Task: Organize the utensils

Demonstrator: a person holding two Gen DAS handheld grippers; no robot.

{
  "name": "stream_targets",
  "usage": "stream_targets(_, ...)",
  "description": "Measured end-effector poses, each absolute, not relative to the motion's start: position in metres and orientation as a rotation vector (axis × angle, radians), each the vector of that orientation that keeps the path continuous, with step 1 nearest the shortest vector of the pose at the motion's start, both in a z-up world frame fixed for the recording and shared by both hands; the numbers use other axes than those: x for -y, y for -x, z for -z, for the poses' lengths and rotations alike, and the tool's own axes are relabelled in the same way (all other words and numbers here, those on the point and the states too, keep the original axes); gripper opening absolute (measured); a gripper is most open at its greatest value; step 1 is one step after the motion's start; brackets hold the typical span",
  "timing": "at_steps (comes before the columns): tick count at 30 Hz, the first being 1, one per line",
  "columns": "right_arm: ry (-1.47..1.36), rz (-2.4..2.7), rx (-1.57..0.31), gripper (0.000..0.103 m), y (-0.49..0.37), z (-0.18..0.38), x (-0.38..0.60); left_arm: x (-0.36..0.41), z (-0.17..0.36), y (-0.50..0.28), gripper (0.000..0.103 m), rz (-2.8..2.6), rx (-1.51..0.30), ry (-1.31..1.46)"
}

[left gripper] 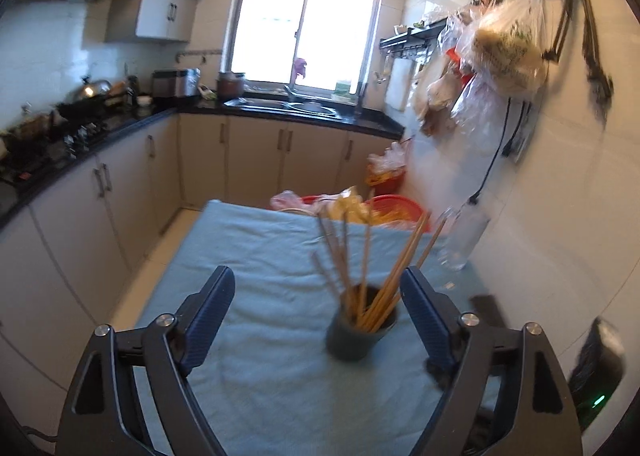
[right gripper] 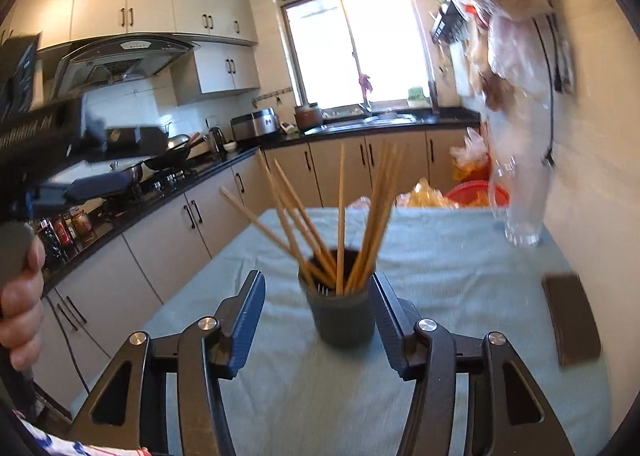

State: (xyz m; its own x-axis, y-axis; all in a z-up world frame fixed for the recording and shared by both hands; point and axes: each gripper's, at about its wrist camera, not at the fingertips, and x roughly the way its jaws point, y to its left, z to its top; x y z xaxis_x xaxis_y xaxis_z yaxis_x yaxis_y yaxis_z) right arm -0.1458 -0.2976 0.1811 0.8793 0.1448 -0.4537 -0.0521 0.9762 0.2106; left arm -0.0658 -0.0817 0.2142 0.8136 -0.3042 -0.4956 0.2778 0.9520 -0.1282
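Both tongs stand released, nothing pinched in either one. Left gripper (left gripper: 316, 292), black frame with blue ribbed pads, has its fingers spread wide, and the dark grey round utensil cup (left gripper: 357, 332) stands on the cloth between them, nearer the right-hand pad but touching neither. Right gripper (right gripper: 318, 298), the same black-and-blue build, is parted less widely; in its own view the cup (right gripper: 342, 314) sits between the pads too, with the right-hand pad just beside the cup's wall and a clear gap on the other side. Whether that pad grazes the cup I cannot tell.

Light wooden chopsticks (right gripper: 340, 216) stand upright in the cup, fanning outward above its rim, and a few thin metal tips show low inside it. The cup rests on the pale blue cloth-covered table (right gripper: 440, 296), around the middle, slightly toward the near edge.

Over at the far right corner stands a clear glass bottle (right gripper: 520, 212), well apart from the cup. A dark brown flat rectangular object (right gripper: 572, 320) lies near the right edge. Beyond the far edge, a red plastic basin (left gripper: 394, 206) holds crumpled bags. A hand (right gripper: 20, 296) at the left border of the right wrist view grips the left tool's handle.
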Motion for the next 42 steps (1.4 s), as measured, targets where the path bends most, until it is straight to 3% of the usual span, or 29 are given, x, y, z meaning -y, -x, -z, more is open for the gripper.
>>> stream_targets(14,-0.272,0.001,-0.595,0.063,0.194,-0.145,0.287,0.055,-0.178,0.139,0.101,0.067,-0.434,-0.053)
stream_targets(21,-0.247,0.038,-0.601,0.068,0.207,-0.143,0.277,0.046,-0.161,0.149,0.102,0.024,-0.435,-0.043)
stream_targets(42,-0.213,0.169,-0.625,0.07,0.211,-0.138,0.287,0.077,-0.13,0.147,0.102,0.132,-0.561,-0.104)
